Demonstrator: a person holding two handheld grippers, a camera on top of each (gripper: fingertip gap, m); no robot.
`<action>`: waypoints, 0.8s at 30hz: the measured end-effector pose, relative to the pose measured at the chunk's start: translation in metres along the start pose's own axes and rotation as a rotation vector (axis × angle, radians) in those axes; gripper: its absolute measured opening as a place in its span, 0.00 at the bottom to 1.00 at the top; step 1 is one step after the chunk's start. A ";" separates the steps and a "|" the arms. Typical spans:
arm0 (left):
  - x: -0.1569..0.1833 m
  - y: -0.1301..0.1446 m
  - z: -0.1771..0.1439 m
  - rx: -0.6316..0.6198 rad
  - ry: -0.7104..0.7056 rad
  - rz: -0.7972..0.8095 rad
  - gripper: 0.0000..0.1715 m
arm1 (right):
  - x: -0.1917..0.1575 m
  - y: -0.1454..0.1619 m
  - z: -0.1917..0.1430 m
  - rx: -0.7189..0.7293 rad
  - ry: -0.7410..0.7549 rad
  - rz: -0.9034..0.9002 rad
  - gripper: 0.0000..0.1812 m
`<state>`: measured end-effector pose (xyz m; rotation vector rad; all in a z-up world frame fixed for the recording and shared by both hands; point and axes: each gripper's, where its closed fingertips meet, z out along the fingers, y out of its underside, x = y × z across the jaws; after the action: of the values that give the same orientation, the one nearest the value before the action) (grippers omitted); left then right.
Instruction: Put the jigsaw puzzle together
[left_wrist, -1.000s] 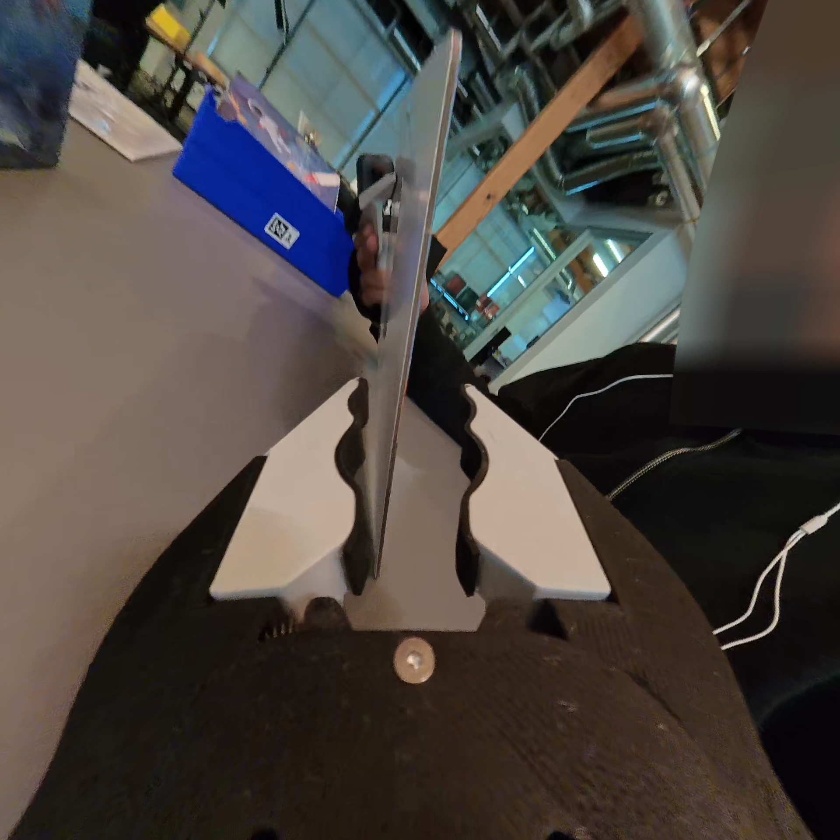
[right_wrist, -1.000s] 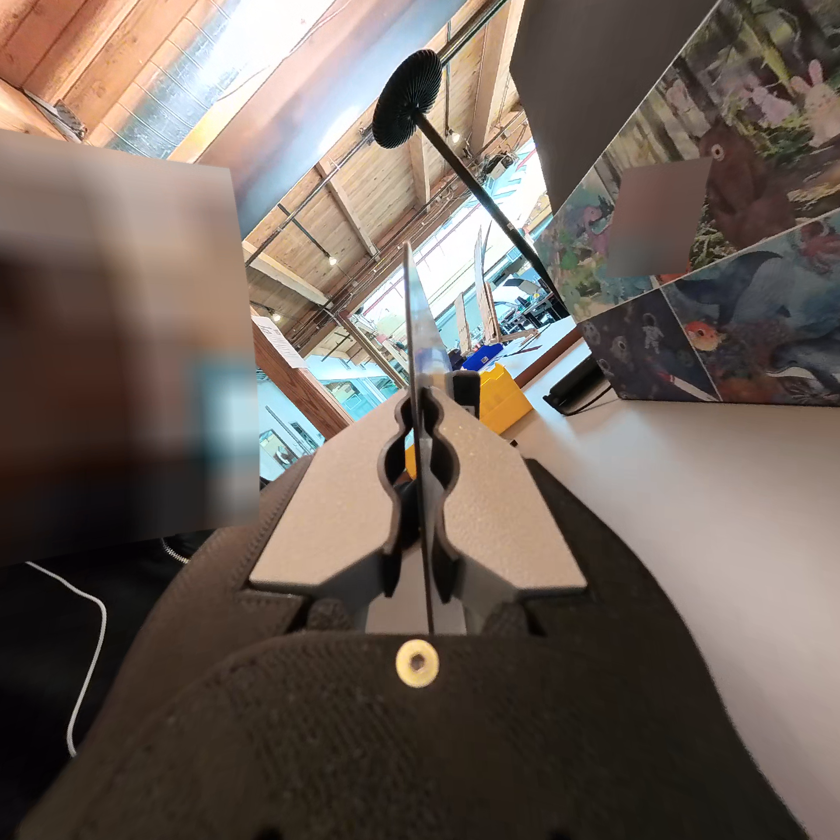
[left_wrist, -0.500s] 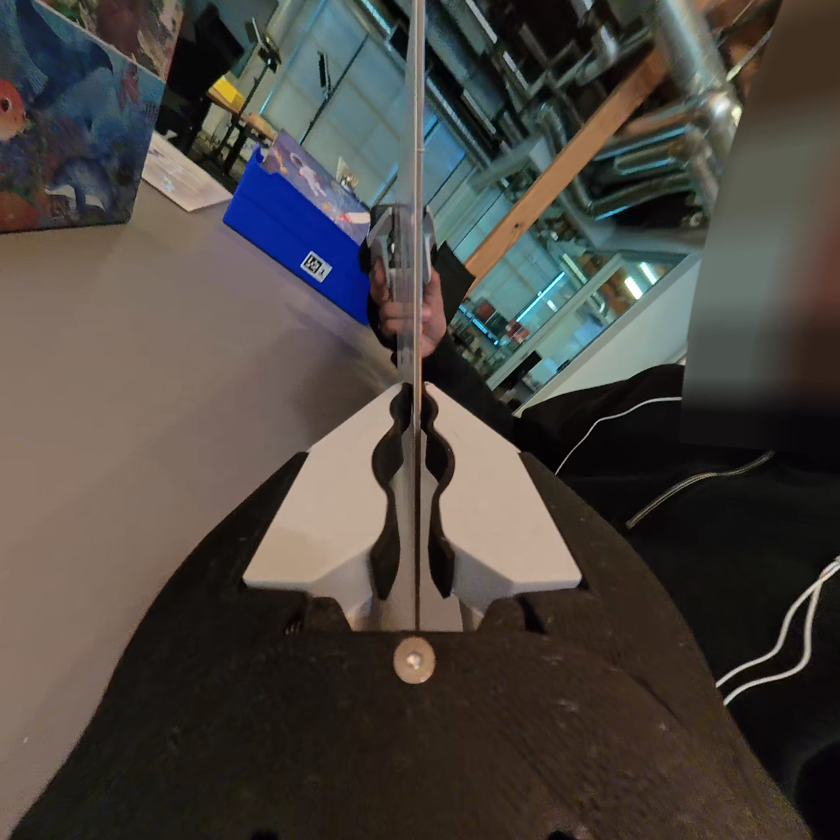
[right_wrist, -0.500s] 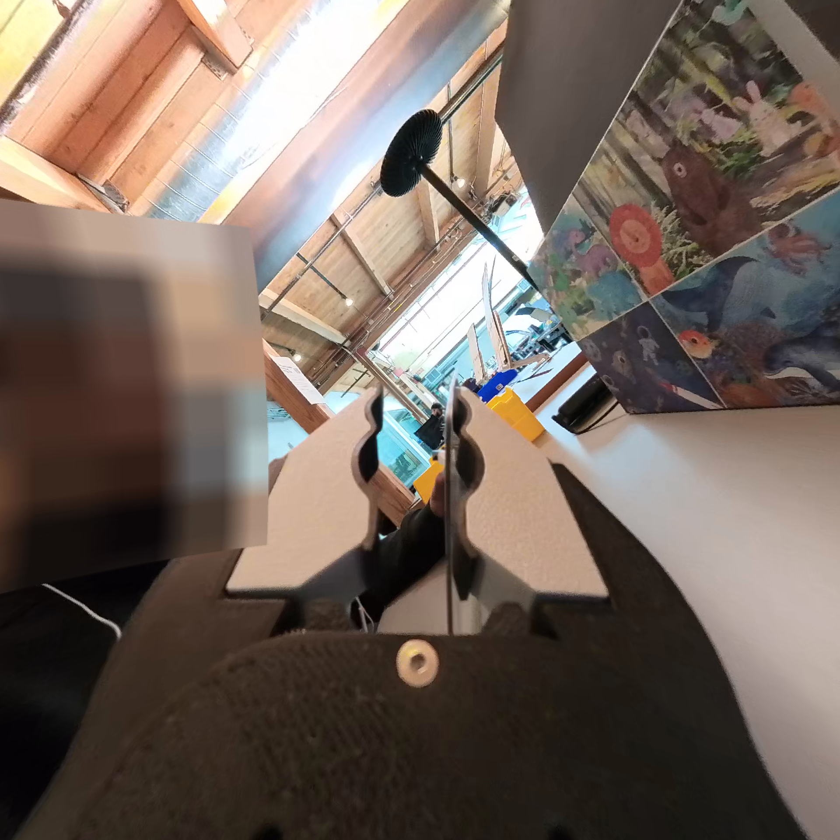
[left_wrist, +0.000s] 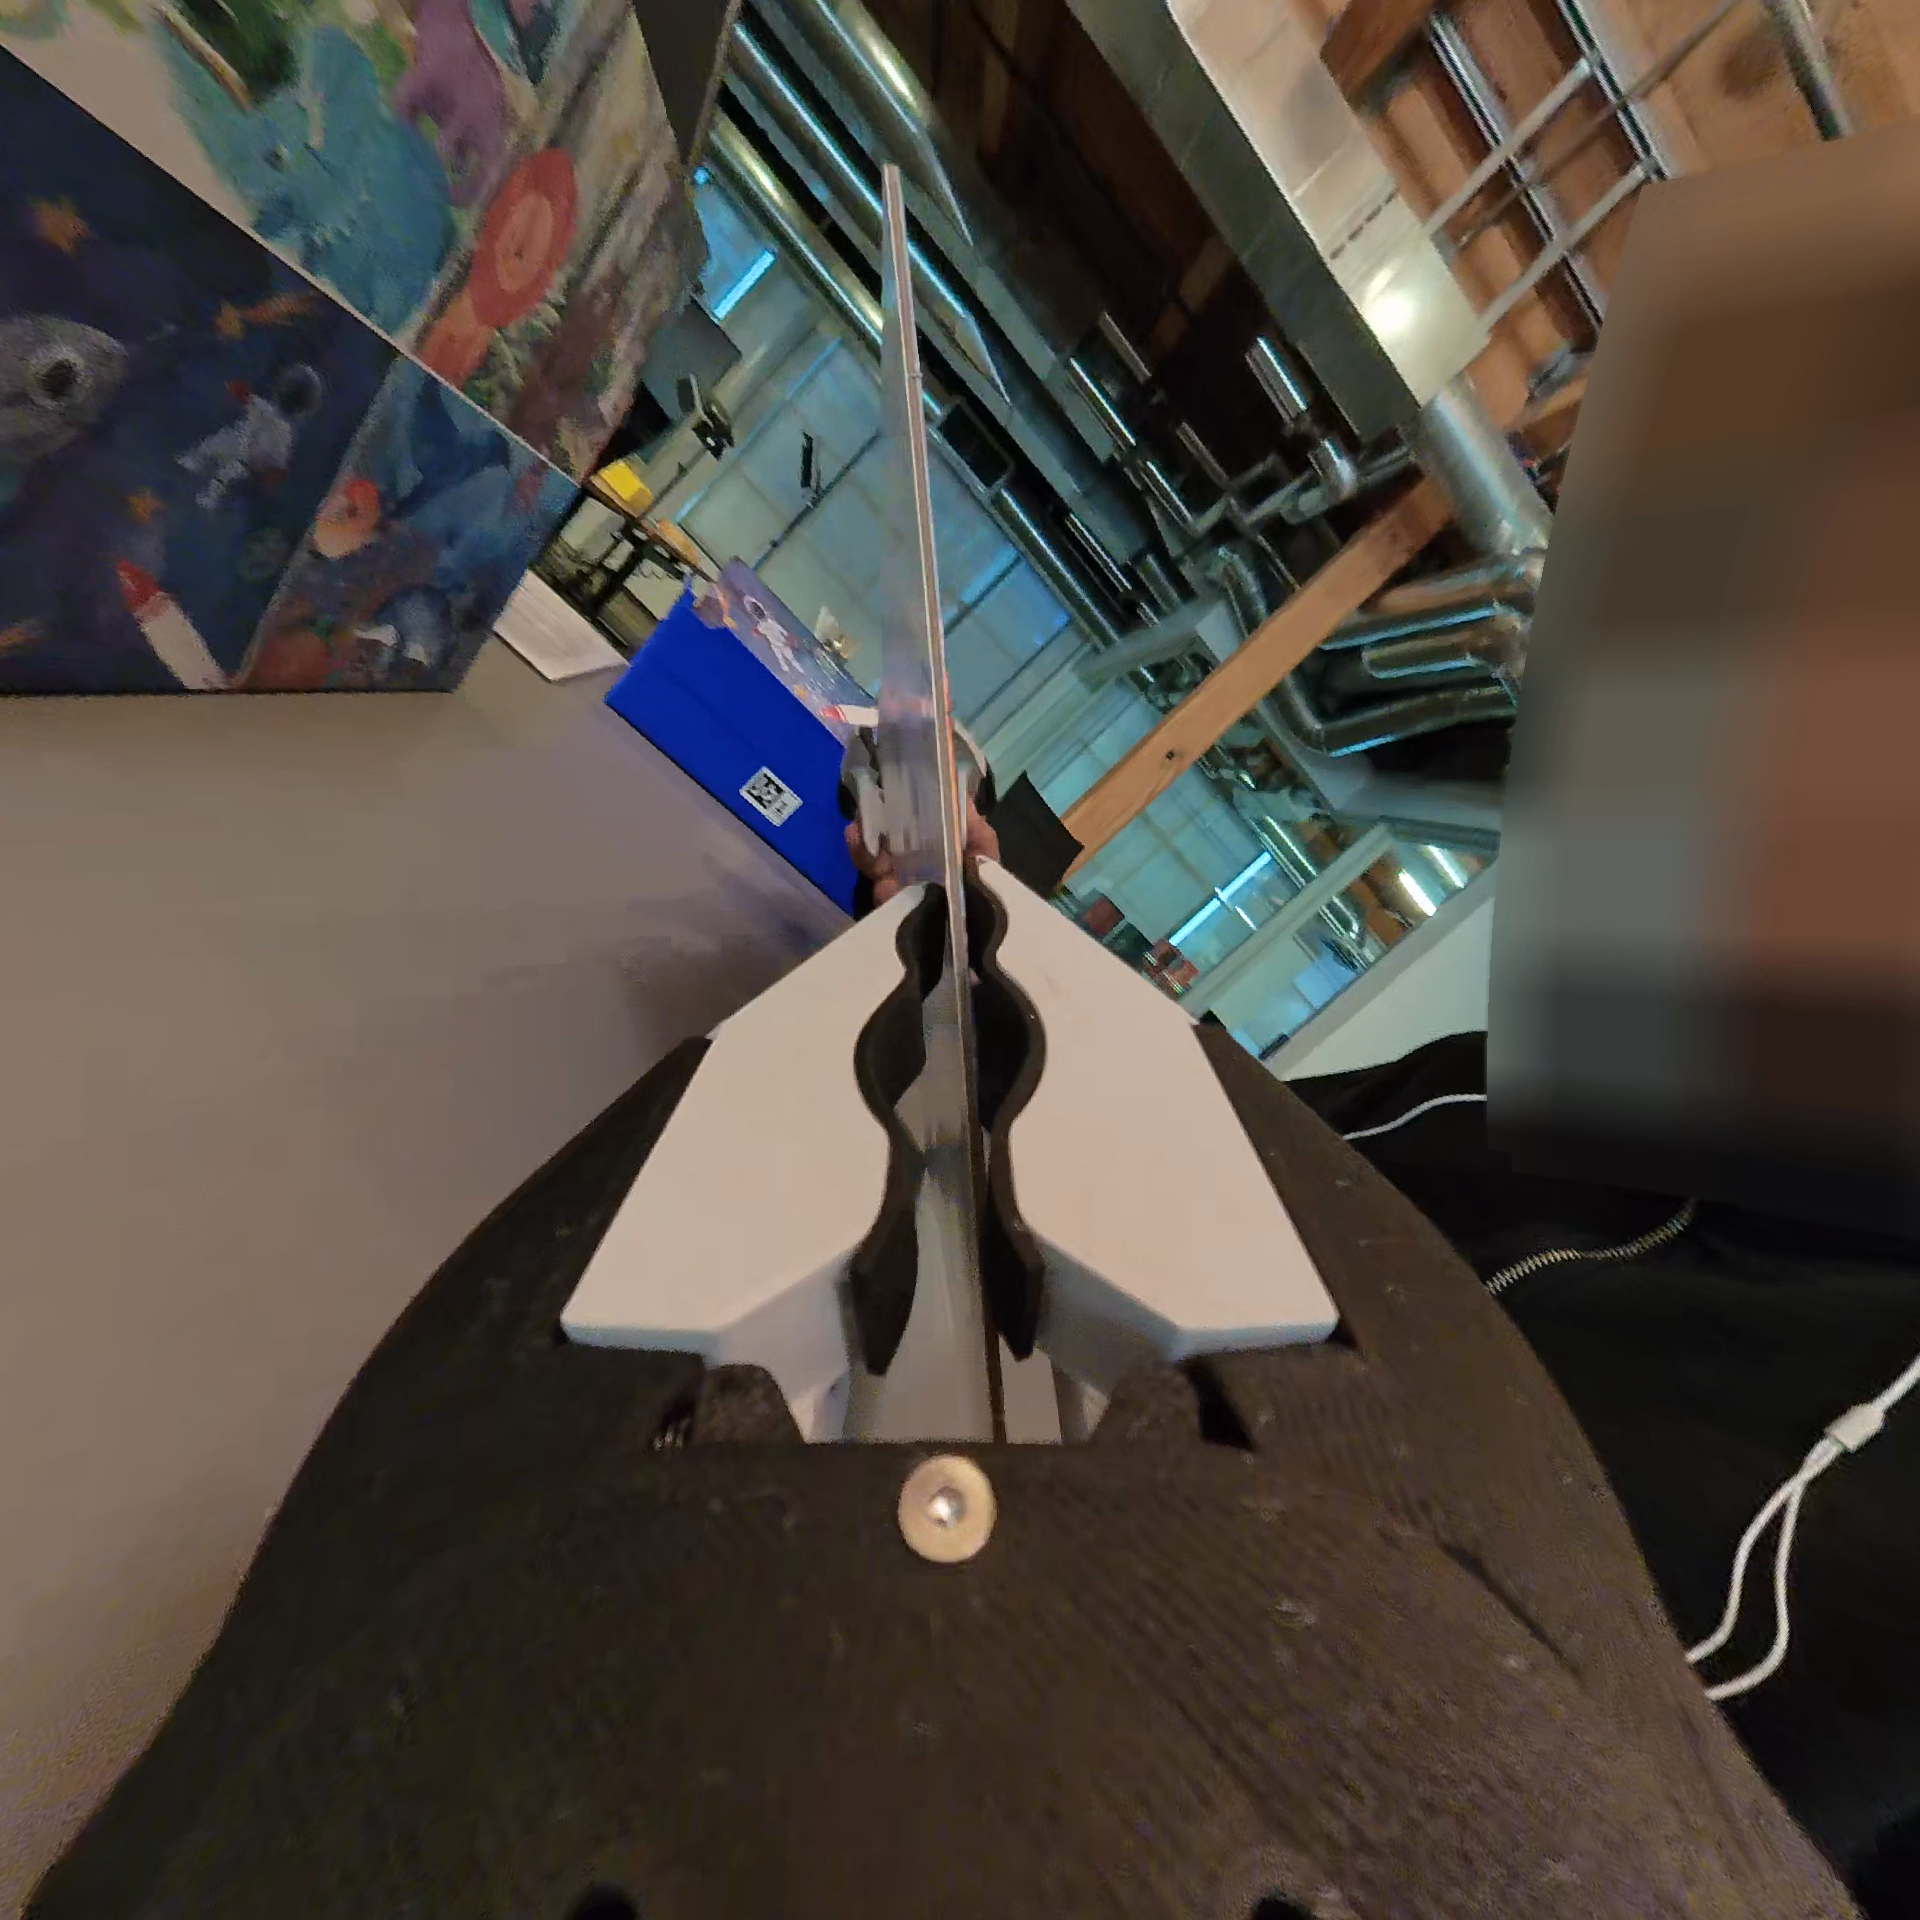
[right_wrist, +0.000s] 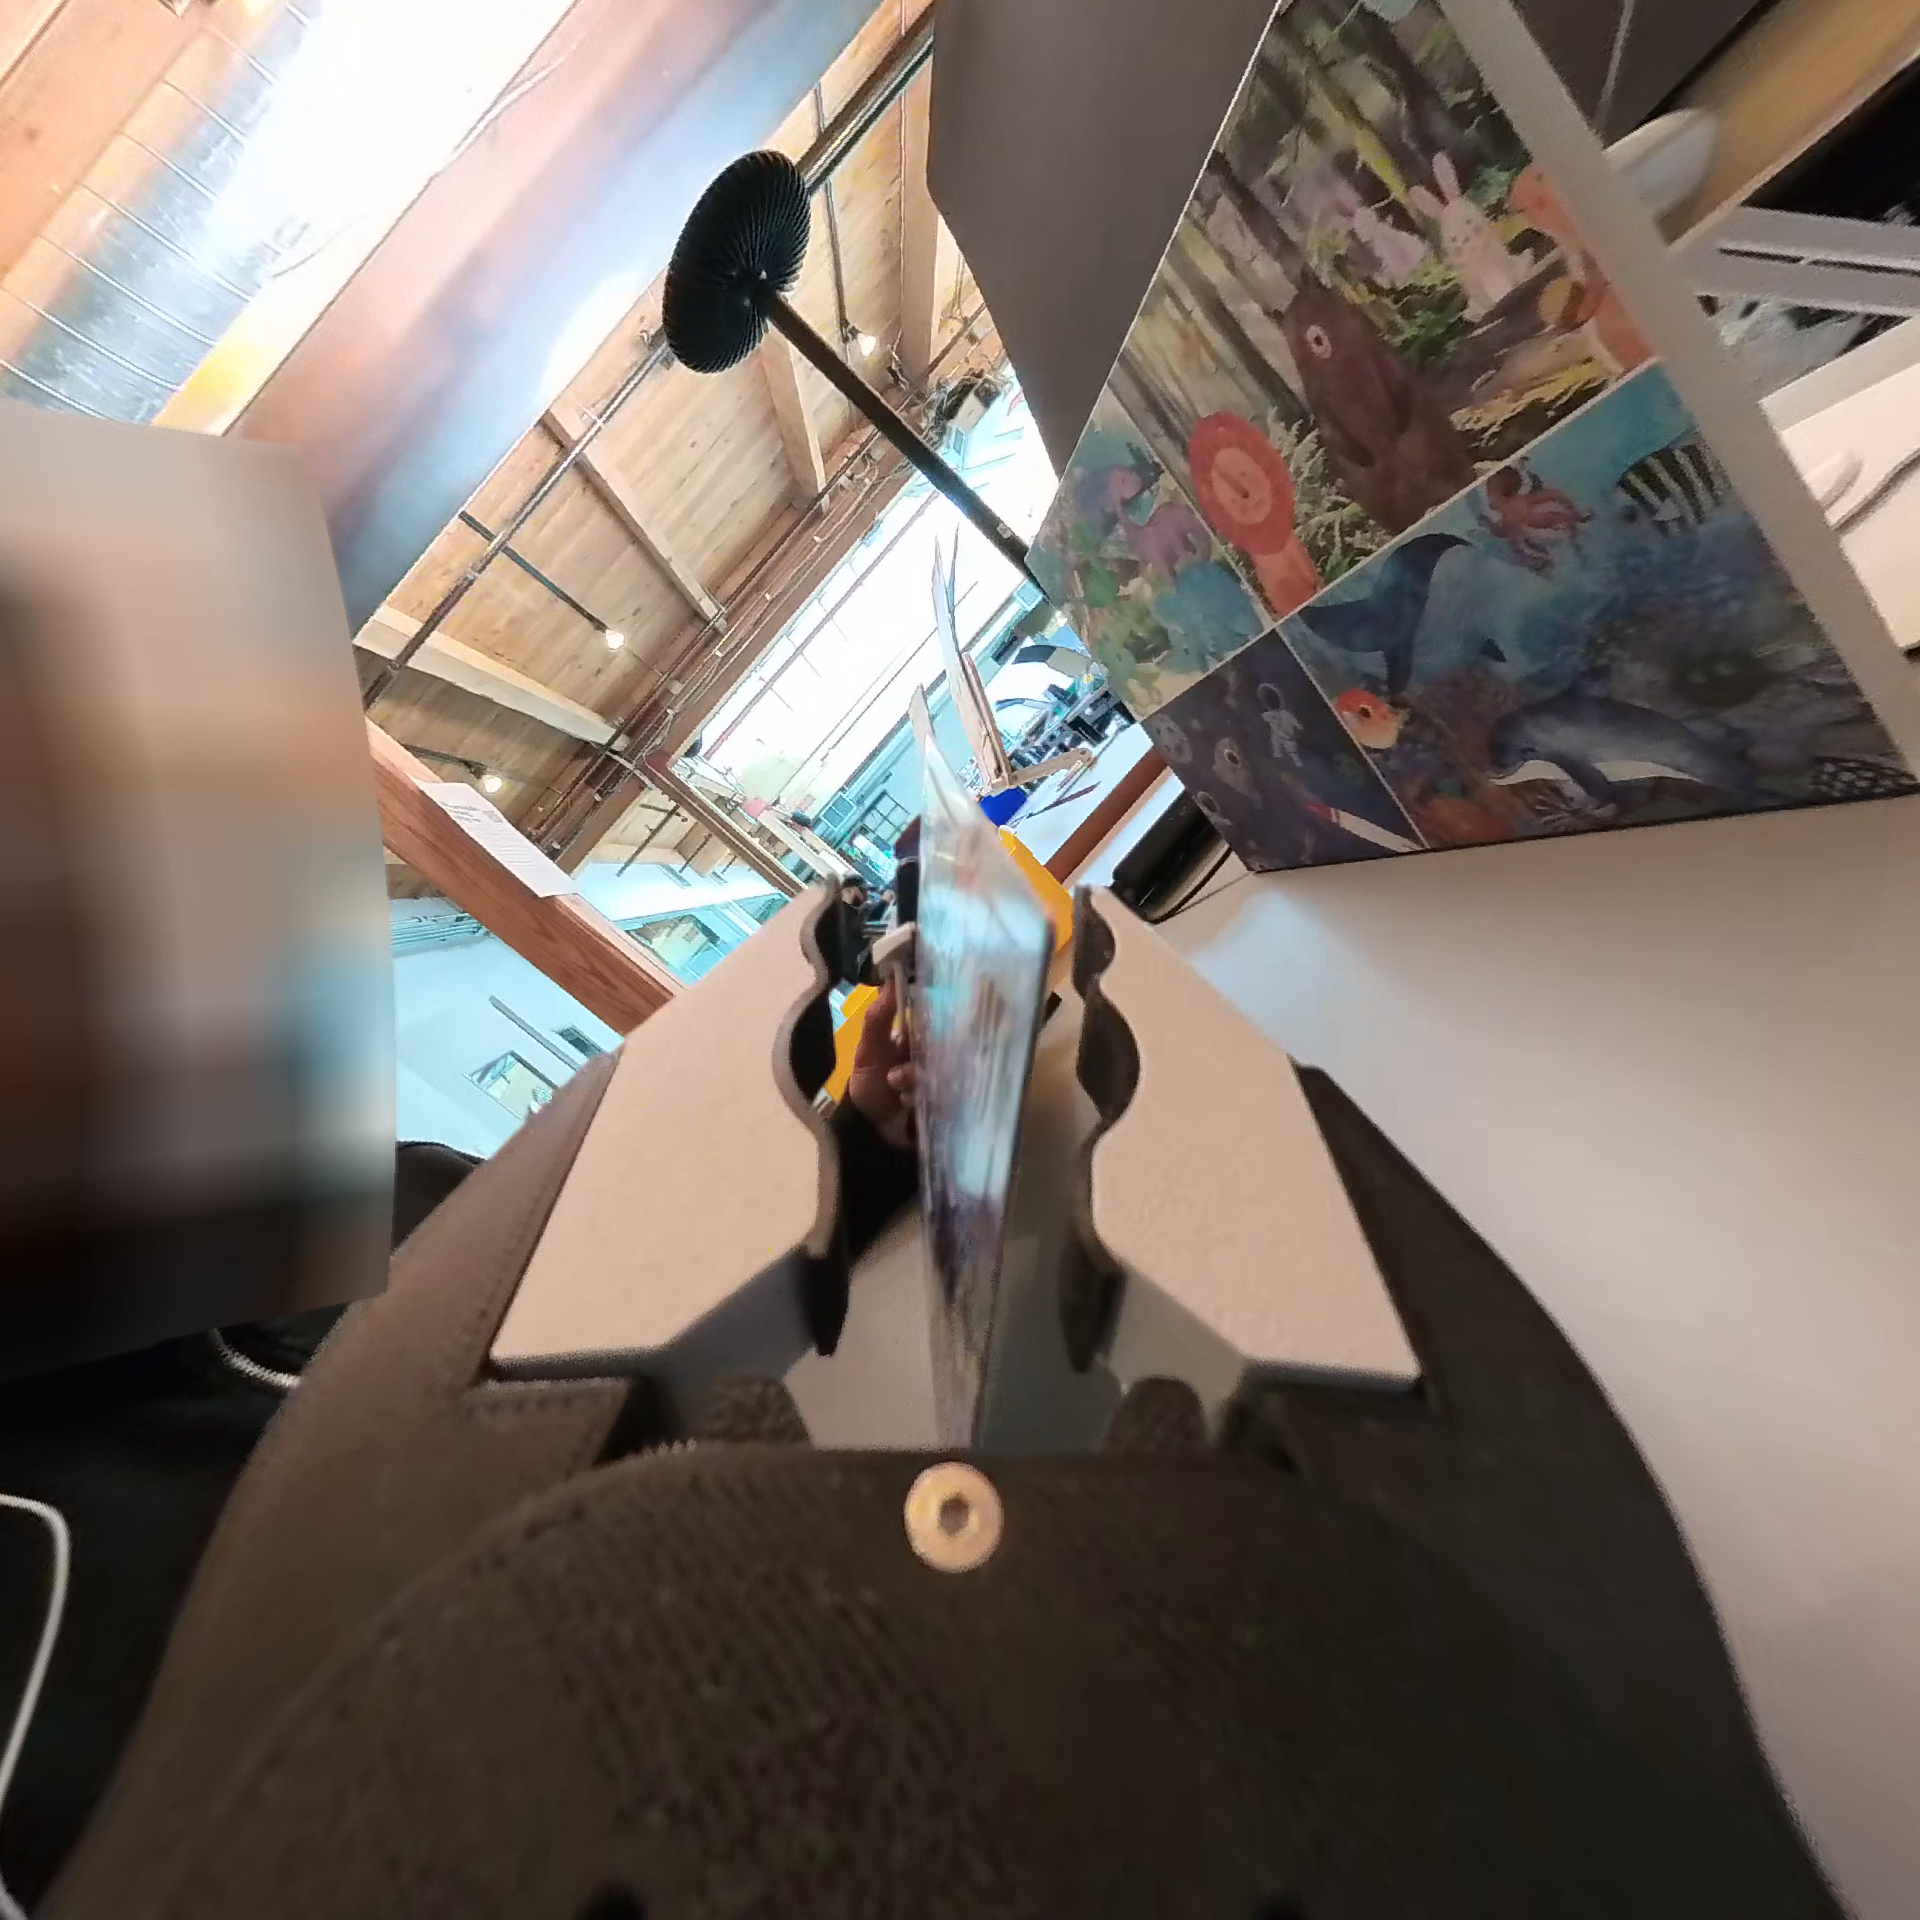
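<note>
Left wrist view: left gripper clamped on the edge-on board, held above the table right of the picture box. Right wrist view: right gripper spread apart, the board between its fingers, touching neither; box to the right.

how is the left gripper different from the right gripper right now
The left gripper has its white fingers closed on the thin flat puzzle board, seen edge-on. The right gripper has its grey fingers spread, touching neither face of that board. Both point along the same board, above the pale table.
</note>
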<state>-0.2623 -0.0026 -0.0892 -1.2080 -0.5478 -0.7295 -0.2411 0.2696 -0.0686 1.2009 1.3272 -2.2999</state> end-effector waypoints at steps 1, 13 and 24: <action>0.000 -0.004 -0.003 0.016 -0.009 0.004 0.00 | 0.000 0.000 -0.001 0.000 -0.001 0.002 0.23; 0.017 -0.033 -0.024 0.156 0.050 0.061 0.01 | 0.025 0.070 0.035 -0.266 0.065 0.034 0.26; 0.013 -0.026 -0.017 0.145 0.098 -0.016 0.01 | -0.019 0.087 0.061 -0.262 -0.174 0.027 0.00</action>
<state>-0.2731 -0.0266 -0.0682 -1.0290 -0.5205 -0.7452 -0.2143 0.1676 -0.0930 0.9085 1.4798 -2.0774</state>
